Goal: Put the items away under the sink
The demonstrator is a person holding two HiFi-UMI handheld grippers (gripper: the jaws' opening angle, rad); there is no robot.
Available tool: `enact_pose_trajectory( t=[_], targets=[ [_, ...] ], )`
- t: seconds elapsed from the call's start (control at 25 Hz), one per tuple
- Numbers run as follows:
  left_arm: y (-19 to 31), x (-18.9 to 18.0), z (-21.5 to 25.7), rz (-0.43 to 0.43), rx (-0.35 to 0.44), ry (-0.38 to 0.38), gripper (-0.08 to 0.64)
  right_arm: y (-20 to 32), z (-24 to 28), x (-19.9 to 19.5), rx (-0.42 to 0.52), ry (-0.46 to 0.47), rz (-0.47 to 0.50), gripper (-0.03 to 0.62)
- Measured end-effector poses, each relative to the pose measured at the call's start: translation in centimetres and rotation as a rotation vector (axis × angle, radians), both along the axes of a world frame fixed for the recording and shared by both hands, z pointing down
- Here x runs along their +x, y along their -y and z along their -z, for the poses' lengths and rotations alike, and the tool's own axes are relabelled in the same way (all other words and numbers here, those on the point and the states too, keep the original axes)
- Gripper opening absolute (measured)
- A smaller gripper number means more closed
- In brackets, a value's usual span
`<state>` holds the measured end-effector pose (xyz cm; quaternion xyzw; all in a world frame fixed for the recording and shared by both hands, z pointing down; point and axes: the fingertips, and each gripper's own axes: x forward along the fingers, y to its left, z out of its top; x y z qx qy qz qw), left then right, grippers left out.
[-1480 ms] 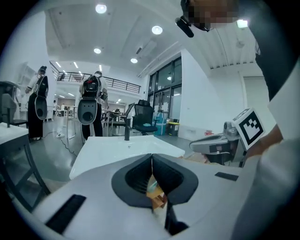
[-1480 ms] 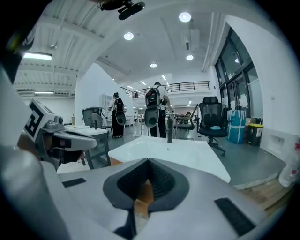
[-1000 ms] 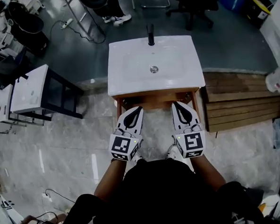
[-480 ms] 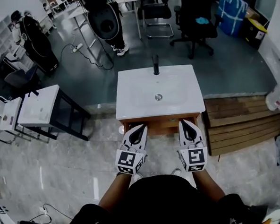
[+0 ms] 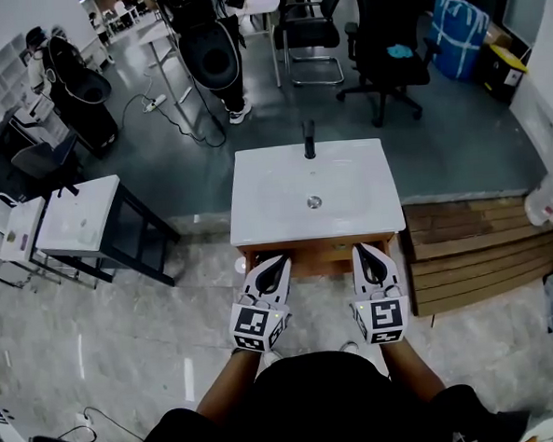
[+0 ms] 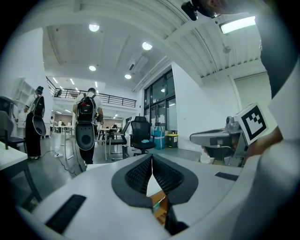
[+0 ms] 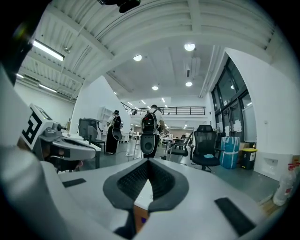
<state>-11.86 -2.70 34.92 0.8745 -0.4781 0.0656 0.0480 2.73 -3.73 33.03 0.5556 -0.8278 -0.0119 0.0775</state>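
Both the left tongs (image 5: pixel 272 262) and the right tongs (image 5: pixel 366 251) are clenched tip to tip on nothing, side by side just before the wooden cabinet (image 5: pixel 318 252) beneath the white sink (image 5: pixel 257 203).

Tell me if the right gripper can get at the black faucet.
Probably yes: the sink between the right gripper and the faucet is bare, though the faucet stands at its far edge, needing a forward reach.

Light: bright, even, ceiling lamps (image 7: pixel 189 47) above the right claw (image 7: pixel 148 160) | shadows: soft | edges: fisheye-bent, dark corners
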Motion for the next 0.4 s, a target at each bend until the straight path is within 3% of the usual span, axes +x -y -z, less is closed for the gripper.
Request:
enact_pose_trajectory(
  t=[0.4],
  targets=[
    [0.09, -0.35, -0.27, 0.004, -0.002, 0.007, 0.021, 0.09, -0.23, -0.57, 0.002, -0.028, 0.027, 0.018]
  ],
)
